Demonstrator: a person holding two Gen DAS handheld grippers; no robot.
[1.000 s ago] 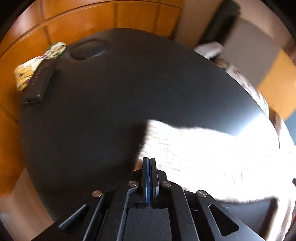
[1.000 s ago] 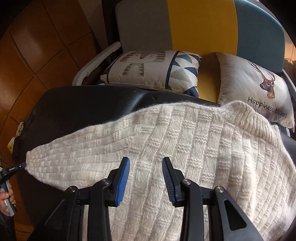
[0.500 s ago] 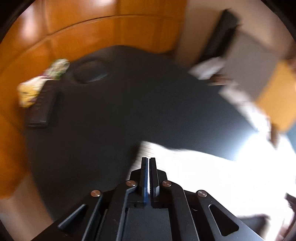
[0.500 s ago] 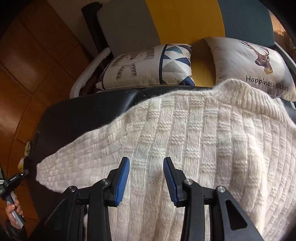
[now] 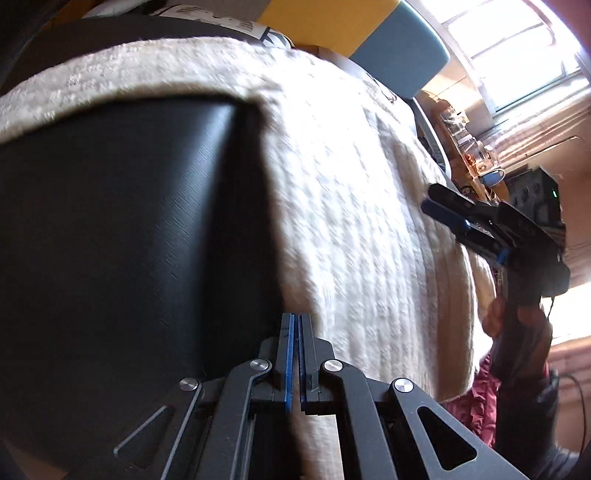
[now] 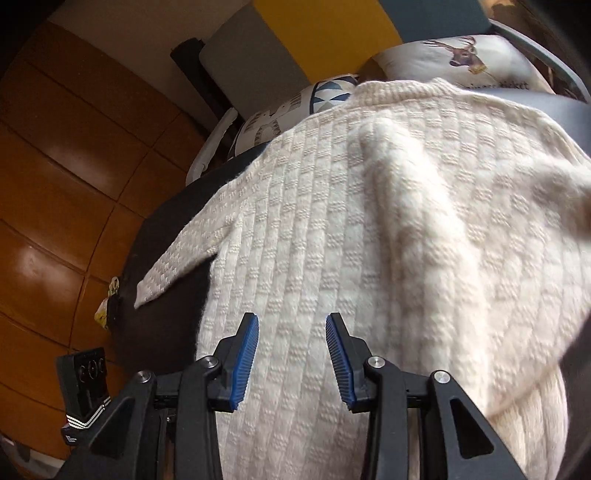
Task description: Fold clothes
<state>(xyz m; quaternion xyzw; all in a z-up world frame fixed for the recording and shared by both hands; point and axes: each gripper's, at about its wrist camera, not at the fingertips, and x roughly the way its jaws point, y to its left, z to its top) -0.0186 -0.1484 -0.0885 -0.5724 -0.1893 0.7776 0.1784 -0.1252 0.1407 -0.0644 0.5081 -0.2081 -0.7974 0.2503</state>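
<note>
A cream knitted sweater [image 6: 369, 240] lies spread on a black oval table [image 6: 162, 325]. One sleeve [image 6: 173, 269] reaches out to the left. My right gripper [image 6: 291, 332] hovers open over the lower body of the sweater with nothing between its blue pads. The left wrist view shows the same gripper [image 5: 432, 201], held by a hand above the sweater [image 5: 351, 203]. My left gripper [image 5: 295, 319] is shut, its tips at the sweater's side edge where fabric meets bare table [image 5: 129, 221]. I cannot see any fabric pinched in it.
Behind the table stands a grey, yellow and teal sofa [image 6: 332, 33] with a deer cushion [image 6: 454, 59] and a patterned cushion [image 6: 295, 107]. A yellow packet [image 6: 103, 314] lies at the table's left rim. A black block [image 6: 83, 387] is low left. The floor [image 6: 55, 184] is wood.
The left gripper swung from the sleeve's cuff to the sweater's side edge and now faces the window, still shut. The right gripper drew back toward the hem and stayed open.
</note>
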